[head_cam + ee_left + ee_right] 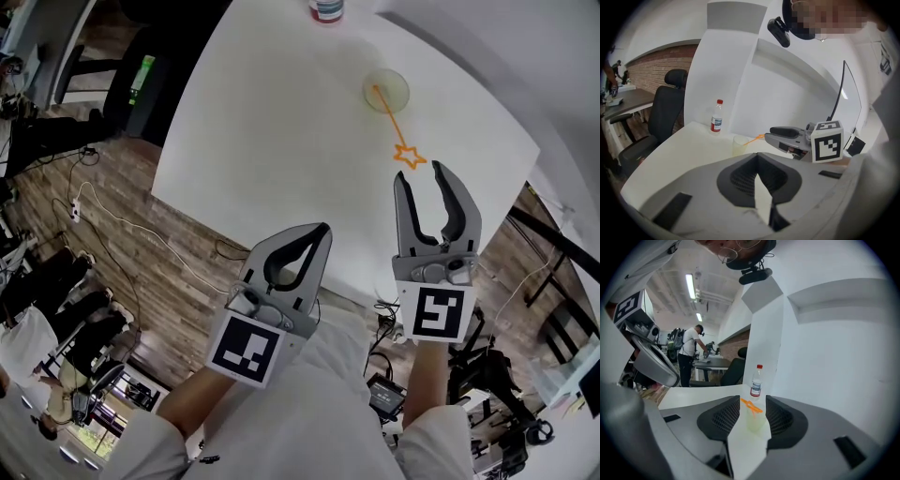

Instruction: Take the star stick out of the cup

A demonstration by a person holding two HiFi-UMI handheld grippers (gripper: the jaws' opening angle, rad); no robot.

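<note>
1. Table (281,141): white, bears all the items below.

2. Left gripper (322,230): jaws pressed together, nothing between them. Hangs at the near table edge, well apart from the cup. It is the farther of the two.

3. Right gripper (422,183): jaws spread, nothing between the pads. Points up the table toward the cup. It is the nearer, and likely the one to make the pick.

4. Bottle (326,9): upright at the far edge, beyond the cup.

5. Cup (386,90): pale and upright, straight ahead of the right gripper, framed between its jaws in the right gripper view.

6. Star stick (392,122): orange, foot in the cup, not yet taken out. Its long axis leans from the cup toward the right gripper. The star end comes nearest, just ahead of the spread jaws and not touching them. The pick probably calls for a short advance along that line.
</note>
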